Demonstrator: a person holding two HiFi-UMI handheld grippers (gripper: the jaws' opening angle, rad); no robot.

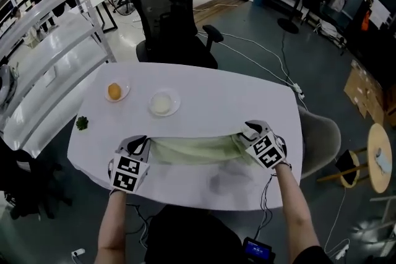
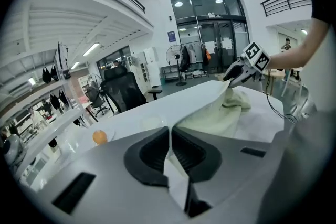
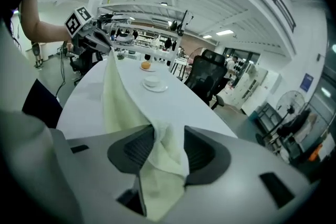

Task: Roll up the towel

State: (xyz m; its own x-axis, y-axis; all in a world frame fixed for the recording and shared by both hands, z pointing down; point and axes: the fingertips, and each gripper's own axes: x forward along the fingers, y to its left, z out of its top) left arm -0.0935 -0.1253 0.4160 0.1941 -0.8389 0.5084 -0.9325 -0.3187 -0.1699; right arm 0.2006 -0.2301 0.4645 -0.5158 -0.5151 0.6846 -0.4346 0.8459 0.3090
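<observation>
Left tool [image 1: 143, 143] pinches towel [image 1: 192, 149]; long axis runs sideways to right tool [image 1: 245, 132].

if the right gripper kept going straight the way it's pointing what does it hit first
The towel: it sits bunched between the open jaws of the right gripper. Past it, the line seems to end on the white table top, short of the small bowl, though depth is unclear.

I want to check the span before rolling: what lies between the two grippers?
The pale green towel runs the whole way from the left gripper to the right gripper, over the white table; the head view shows it best.
</observation>
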